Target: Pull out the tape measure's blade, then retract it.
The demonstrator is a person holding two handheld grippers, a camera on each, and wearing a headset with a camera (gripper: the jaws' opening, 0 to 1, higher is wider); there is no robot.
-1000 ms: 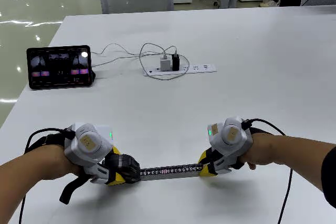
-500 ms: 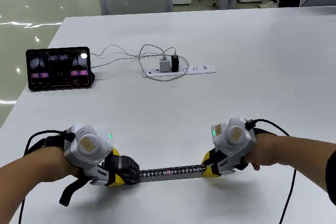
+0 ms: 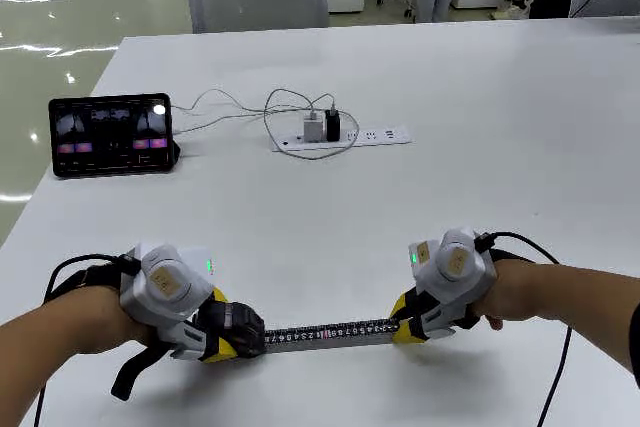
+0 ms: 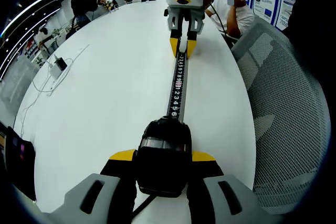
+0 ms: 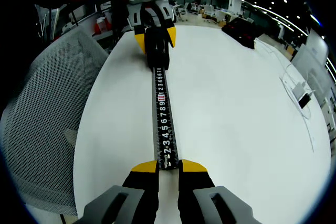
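Now, left gripper (image 4: 164,157): my jaws are clamped on the tape measure case (image 4: 163,140), near the white table's (image 3: 450,127) front edge.
Right gripper (image 5: 168,167): jaws pinched on the blade's (image 5: 164,124) tip.
Progress: blade partly drawn out, spanning both grippers; retraction not begun.

blade (image 5: 164,124) tip seemingly under right tongs (image 5: 169,167), tablet (image 3: 112,133) unreadable
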